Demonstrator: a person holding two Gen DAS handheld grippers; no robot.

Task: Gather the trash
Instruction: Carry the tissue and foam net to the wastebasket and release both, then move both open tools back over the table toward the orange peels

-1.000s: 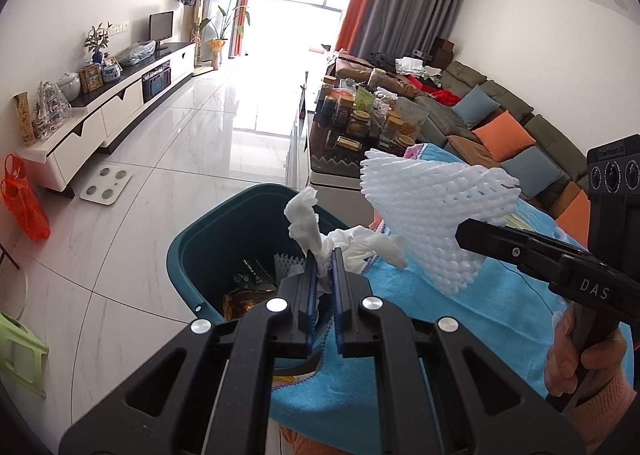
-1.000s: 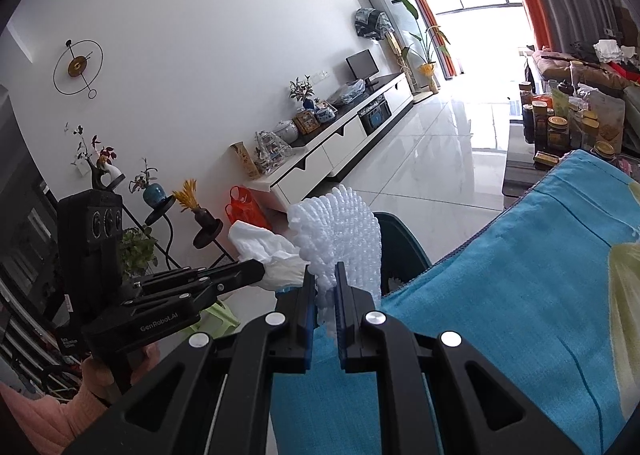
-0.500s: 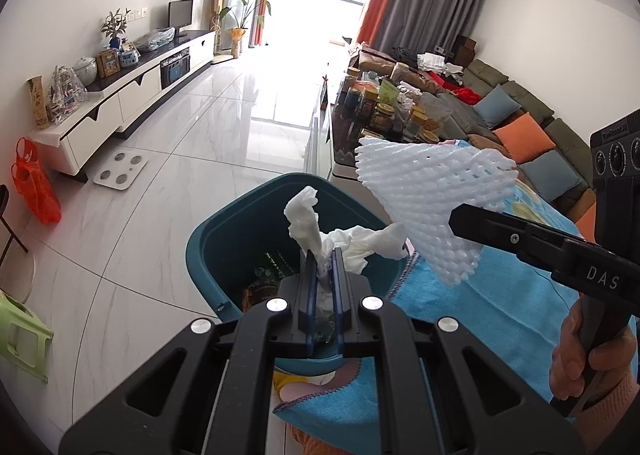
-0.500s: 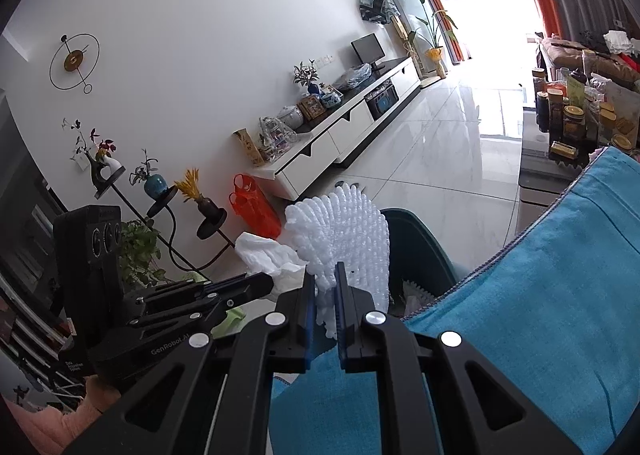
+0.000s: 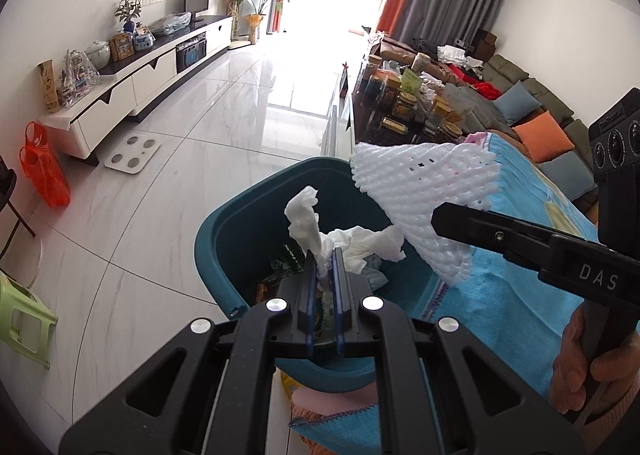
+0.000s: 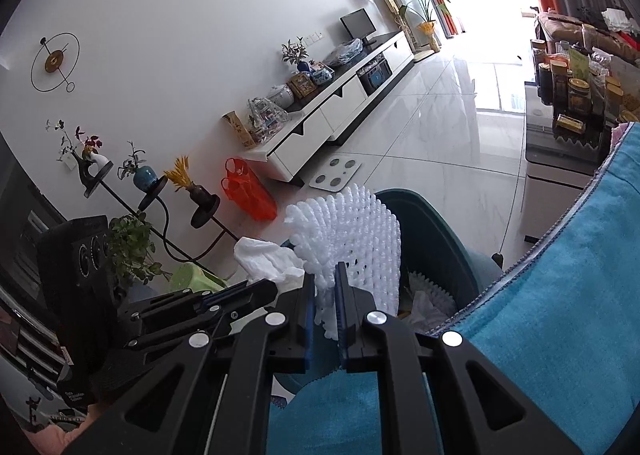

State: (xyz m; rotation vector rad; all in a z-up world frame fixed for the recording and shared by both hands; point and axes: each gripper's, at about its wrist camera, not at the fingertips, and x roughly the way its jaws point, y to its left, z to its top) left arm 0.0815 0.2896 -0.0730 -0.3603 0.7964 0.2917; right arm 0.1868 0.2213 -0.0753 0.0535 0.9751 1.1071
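Observation:
My left gripper (image 5: 324, 255) is shut on a crumpled white tissue (image 5: 316, 227) and holds it over the open teal trash bin (image 5: 236, 223), which has wrappers inside. My right gripper (image 6: 324, 275) is shut on a white foam fruit net (image 6: 356, 231) and holds it above the bin's (image 6: 432, 231) near rim. In the left wrist view the right gripper (image 5: 444, 221) comes in from the right with the net (image 5: 424, 191) over the bin's right edge. In the right wrist view the left gripper (image 6: 272, 289) and tissue (image 6: 264, 259) sit just left of the net.
A table under a blue towel (image 5: 512, 287) stands right of the bin. Beyond it is a low table crowded with jars (image 5: 408, 103). A green stool (image 5: 20, 315), an orange bag (image 5: 44, 171) and a scale (image 5: 132, 155) are on the tiled floor at left.
Both grippers have moved forward and out over the bin, carrying the tissue and the foam net. The bin now sits directly under the left gripper's tips.

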